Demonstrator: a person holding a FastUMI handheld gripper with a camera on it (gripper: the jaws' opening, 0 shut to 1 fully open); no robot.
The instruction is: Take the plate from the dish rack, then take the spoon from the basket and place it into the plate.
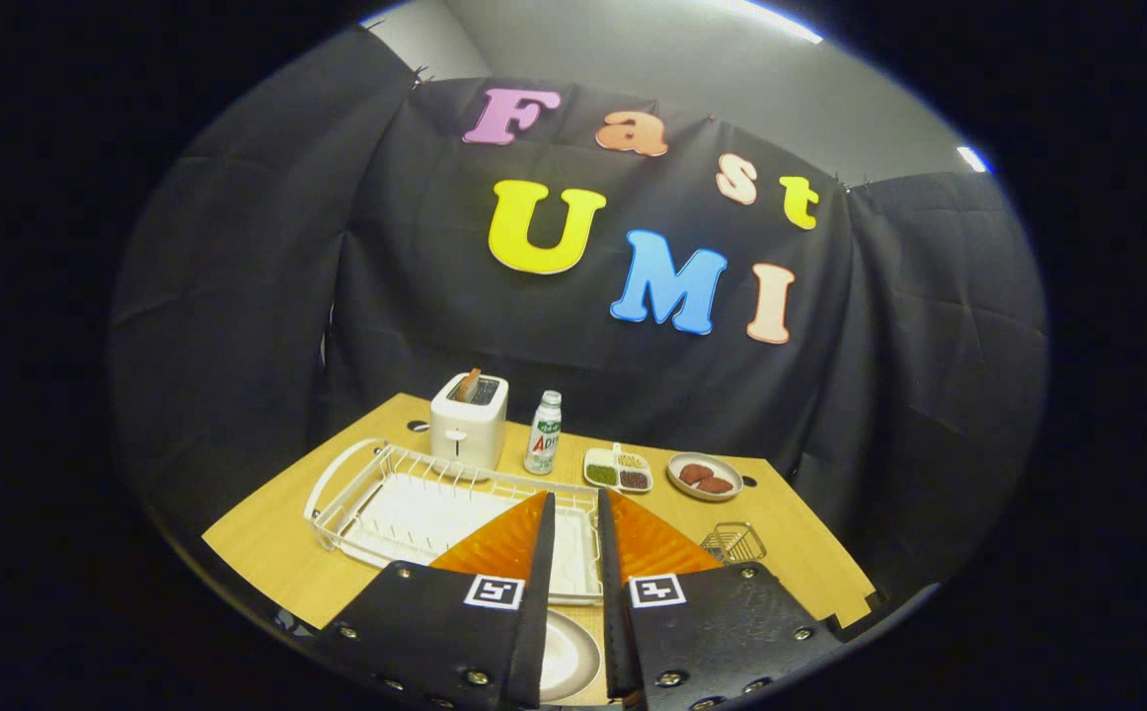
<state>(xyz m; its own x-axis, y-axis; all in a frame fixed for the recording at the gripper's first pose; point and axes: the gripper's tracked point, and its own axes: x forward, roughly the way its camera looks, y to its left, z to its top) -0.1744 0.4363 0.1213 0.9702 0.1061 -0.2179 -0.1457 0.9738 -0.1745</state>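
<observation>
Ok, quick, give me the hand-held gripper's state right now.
Hand-held gripper: fingers close together with a narrow gap, nothing between them, holding nothing; it hangs above the round pale plate and the white wire dish rack.

— What was seen of the gripper (575, 523)?

— Two broad dark plates were seen at its base, each studded along the lower edge with small round screws.

— Were any markings noted?

— A square black-and-white tag was fixed on the upper inner corner of each plate.

— And the fingers (504, 538)?

— They were shaped as tapering wedges, narrowing to points, with a slim gap kept between their flat inner pads.
</observation>
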